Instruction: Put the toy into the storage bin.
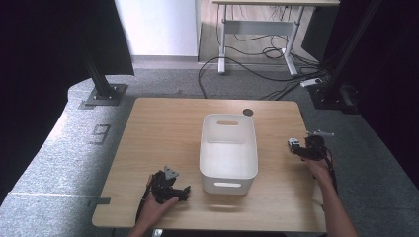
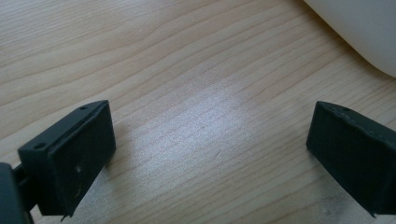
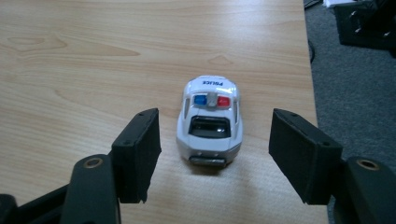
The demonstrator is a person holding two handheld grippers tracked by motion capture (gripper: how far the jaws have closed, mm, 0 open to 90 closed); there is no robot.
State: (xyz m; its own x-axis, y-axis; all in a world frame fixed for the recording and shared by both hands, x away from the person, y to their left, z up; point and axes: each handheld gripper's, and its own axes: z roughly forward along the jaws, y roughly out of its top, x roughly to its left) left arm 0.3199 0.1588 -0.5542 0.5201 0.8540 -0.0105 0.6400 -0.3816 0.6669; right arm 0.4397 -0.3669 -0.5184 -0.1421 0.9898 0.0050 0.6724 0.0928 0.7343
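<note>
My right gripper (image 3: 215, 154) has its fingers wide around the toy car (image 3: 210, 122), near the tabletop's (image 1: 163, 128) right edge. Closing off-centre could roll it over the edge. My left gripper (image 2: 210, 154), also wide, rests beside the bin (image 1: 228, 168).

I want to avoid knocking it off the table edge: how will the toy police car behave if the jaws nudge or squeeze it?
The toy police car stands on its wheels, so a nudge along its length would probably roll it, and the table edge lies close beside it. Its glossy, rounded shell looks stiff but maybe slippery. The right gripper jaws stand open either side, apart from it.
</note>
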